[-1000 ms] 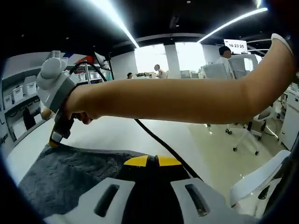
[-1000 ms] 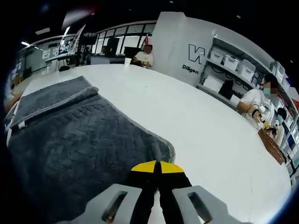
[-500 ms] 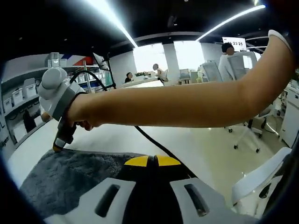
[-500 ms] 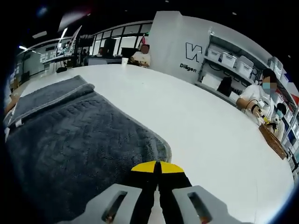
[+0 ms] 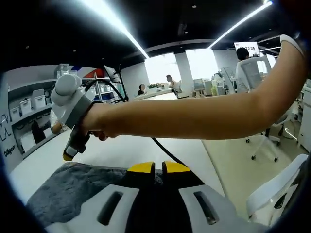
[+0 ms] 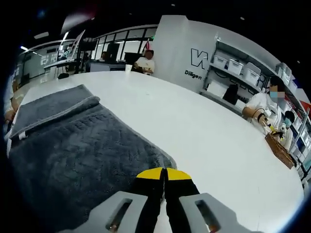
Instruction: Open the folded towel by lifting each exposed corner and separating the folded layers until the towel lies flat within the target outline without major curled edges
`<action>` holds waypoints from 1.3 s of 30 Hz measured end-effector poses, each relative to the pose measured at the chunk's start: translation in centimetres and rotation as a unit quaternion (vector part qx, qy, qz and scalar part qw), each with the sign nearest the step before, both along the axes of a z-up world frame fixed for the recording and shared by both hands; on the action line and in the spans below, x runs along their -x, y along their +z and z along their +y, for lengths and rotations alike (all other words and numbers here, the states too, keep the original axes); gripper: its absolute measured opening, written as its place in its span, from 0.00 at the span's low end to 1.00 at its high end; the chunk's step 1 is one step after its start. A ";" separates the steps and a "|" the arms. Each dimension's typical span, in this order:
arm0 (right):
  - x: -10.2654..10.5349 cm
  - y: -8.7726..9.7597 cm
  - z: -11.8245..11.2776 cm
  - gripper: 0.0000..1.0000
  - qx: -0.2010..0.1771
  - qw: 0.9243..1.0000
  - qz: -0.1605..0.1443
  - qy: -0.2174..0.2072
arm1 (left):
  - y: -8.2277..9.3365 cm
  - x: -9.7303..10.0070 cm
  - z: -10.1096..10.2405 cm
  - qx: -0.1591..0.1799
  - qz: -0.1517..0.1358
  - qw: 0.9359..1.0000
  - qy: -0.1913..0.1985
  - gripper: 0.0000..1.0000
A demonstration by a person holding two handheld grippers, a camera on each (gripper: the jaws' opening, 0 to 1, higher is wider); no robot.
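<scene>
A dark grey towel [image 6: 73, 150] lies on the white table [image 6: 218, 141], with a folded layer [image 6: 53, 104] stacked at its far end. My right gripper [image 6: 164, 173] is shut, its yellow tips just over the towel's near rounded corner; nothing shows between the jaws. From the left gripper view, the right gripper [image 5: 68, 156] hangs from a person's hand a little above the towel's [image 5: 68, 187] far edge. My left gripper [image 5: 153, 167] is shut low over the towel's near side. Whether it pinches cloth is hidden.
A black cable [image 5: 165, 151] trails across the table behind the towel. A white chair [image 5: 272, 189] stands at the right. People sit at the table's far side [image 6: 145, 60] and right [image 6: 265, 107], near a brown basket [image 6: 279, 148]. Shelves with boxes [image 6: 243, 70] line the wall.
The right gripper's tip, which touched the towel's far edge a second ago, now sits slightly above it. Both views have shifted a little; the towel lies much as before.
</scene>
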State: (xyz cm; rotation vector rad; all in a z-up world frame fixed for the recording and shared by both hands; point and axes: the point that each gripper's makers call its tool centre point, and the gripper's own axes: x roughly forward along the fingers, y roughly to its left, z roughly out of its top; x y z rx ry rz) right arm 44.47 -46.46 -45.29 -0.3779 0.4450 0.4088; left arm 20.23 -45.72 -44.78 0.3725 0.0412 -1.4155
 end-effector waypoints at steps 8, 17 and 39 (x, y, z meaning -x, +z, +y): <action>0.3 1.5 0.8 0.00 -0.008 1.000 -0.012 0.002 | 0.4 -0.3 1.6 0.004 0.003 1.000 0.013 0.11; 0.9 3.0 2.8 0.06 -0.027 0.999 -0.021 0.007 | 1.8 -2.9 4.4 0.026 -0.023 0.995 0.092 0.34; 1.0 4.9 6.1 0.34 -0.051 0.998 -0.028 0.002 | 2.1 -5.6 9.2 0.035 -0.012 0.986 0.164 0.64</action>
